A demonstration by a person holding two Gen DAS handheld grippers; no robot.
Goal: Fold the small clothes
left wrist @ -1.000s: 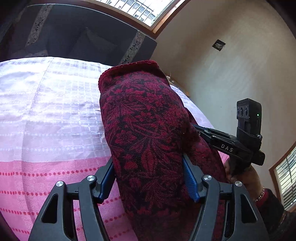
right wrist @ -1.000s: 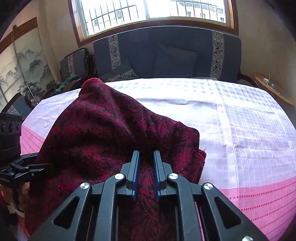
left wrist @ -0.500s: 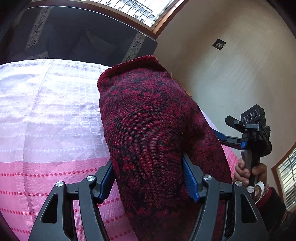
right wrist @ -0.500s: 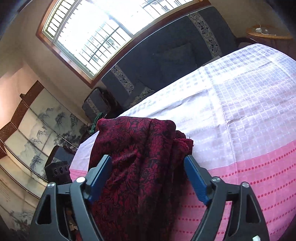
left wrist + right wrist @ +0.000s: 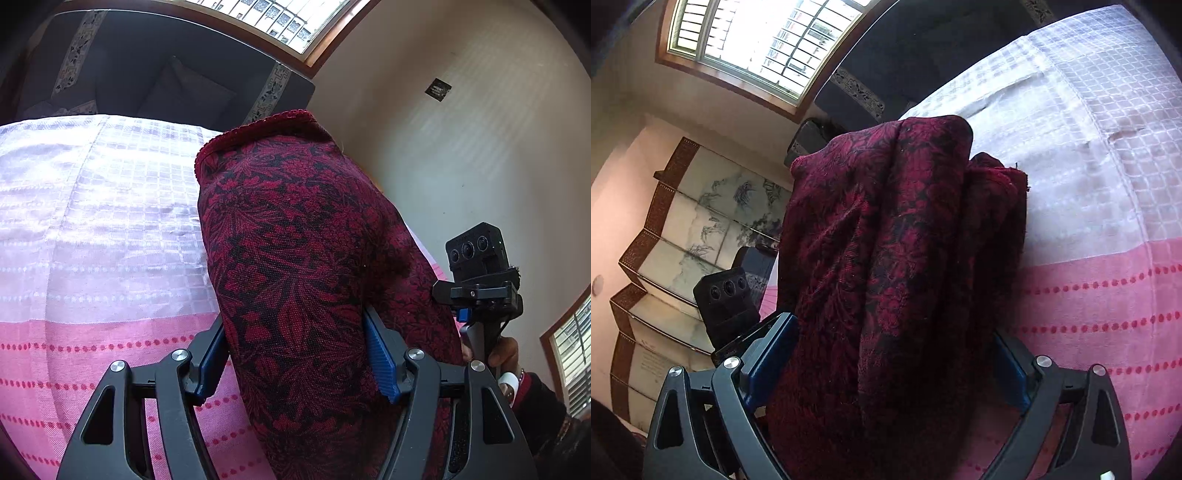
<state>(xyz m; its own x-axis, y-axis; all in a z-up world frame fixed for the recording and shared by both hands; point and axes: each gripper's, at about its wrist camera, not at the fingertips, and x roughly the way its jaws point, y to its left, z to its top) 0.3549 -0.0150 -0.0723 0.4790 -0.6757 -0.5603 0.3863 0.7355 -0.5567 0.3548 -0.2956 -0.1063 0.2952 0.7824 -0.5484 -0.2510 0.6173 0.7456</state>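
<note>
A dark red garment with a black floral pattern [image 5: 295, 258] lies bunched over the table and drapes between the blue pads of my left gripper [image 5: 299, 354], whose jaws stand wide apart. In the right wrist view the same garment [image 5: 897, 258] hangs in thick folds between the spread fingers of my right gripper [image 5: 897, 354], which is open too. The right gripper's body and camera [image 5: 480, 280], held by a hand, show at the right of the left wrist view. The left gripper's camera block [image 5: 726, 302] shows at the left of the right wrist view.
The table carries a cloth, white checked at the far side [image 5: 92, 206] and pink with red dots near me [image 5: 1108, 314]. A dark sofa [image 5: 166, 74] stands behind under a window. A folding painted screen [image 5: 683, 236] stands at the left.
My right gripper opened from shut on the garment to wide apart, and tilted and rolled left. The left gripper stayed open around the cloth; the garment's top edge rose a little.
</note>
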